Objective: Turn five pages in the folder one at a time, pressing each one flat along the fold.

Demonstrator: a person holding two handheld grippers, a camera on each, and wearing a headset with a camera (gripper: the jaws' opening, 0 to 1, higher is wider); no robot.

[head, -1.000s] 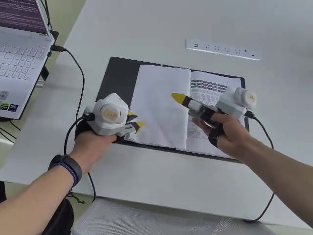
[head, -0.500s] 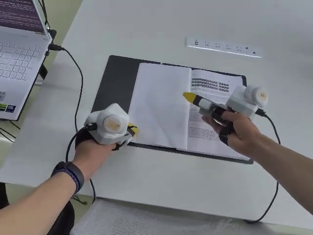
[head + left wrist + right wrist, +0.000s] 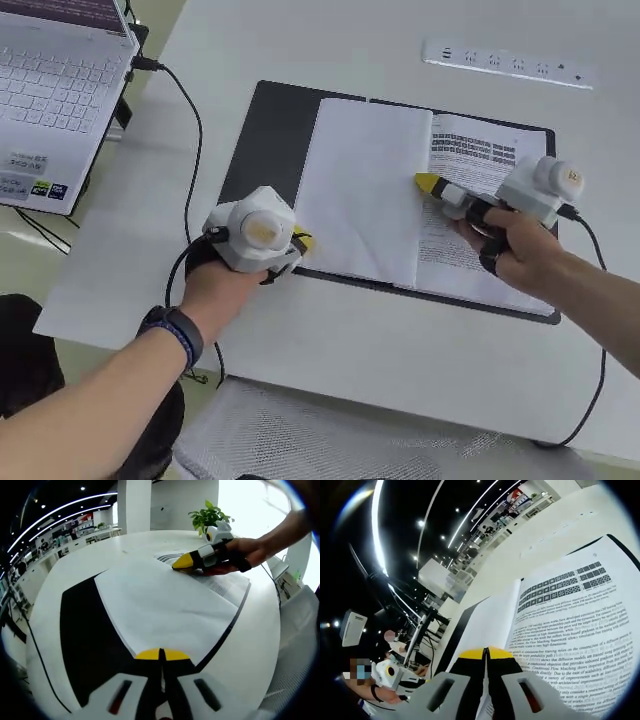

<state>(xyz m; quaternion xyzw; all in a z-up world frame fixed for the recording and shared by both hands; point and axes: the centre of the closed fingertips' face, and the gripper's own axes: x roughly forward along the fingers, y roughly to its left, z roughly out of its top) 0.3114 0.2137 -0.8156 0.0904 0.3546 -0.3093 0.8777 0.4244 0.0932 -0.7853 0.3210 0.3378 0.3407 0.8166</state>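
The black folder [image 3: 270, 130] lies open on the white table. A blank white page [image 3: 360, 190] lies turned to its left half, and a printed page [image 3: 470, 235] covers the right half. My left gripper [image 3: 301, 242] is shut, its yellow tips at the near left corner of the blank page [image 3: 165, 605], over the black cover [image 3: 80, 630]. My right gripper [image 3: 428, 184] is shut with nothing in it, tips at the fold beside the printed page [image 3: 570, 625]. The left gripper view shows the right gripper [image 3: 187, 561] low over the fold.
An open laptop [image 3: 50, 90] stands at the far left, with a black cable [image 3: 190, 110] running past the folder's left side. A white power strip [image 3: 505, 65] lies behind the folder. The table's near edge [image 3: 330, 385] is close below the folder.
The head camera has shifted. My right gripper has moved right, from over the blank page to the fold. My left gripper stays at the page's near left corner.
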